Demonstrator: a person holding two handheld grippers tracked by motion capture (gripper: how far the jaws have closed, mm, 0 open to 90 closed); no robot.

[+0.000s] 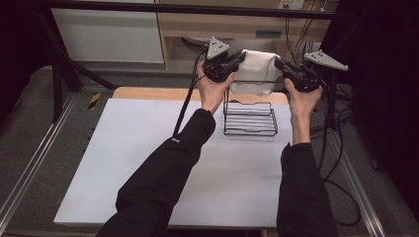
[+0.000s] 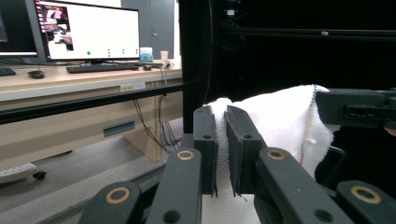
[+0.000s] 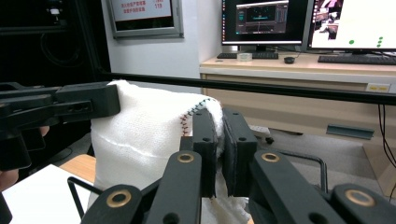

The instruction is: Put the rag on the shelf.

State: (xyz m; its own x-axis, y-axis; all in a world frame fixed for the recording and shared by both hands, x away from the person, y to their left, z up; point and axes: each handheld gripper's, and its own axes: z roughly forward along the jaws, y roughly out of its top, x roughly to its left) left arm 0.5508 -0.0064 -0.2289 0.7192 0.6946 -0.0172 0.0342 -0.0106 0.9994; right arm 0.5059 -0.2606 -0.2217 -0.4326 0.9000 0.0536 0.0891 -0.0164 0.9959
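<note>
Two grippers (image 1: 240, 58) (image 1: 280, 63) on towel (image 1: 257, 69) corners

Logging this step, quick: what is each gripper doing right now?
Left gripper: closed on the towel.
Right gripper: closed on the towel's other corner.

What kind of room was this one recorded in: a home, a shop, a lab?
Most likely a lab or office set up for recording. A dark metal frame surrounds the white table, cables trail over the grey carpet, and desks behind carry monitors and keyboards.
</note>
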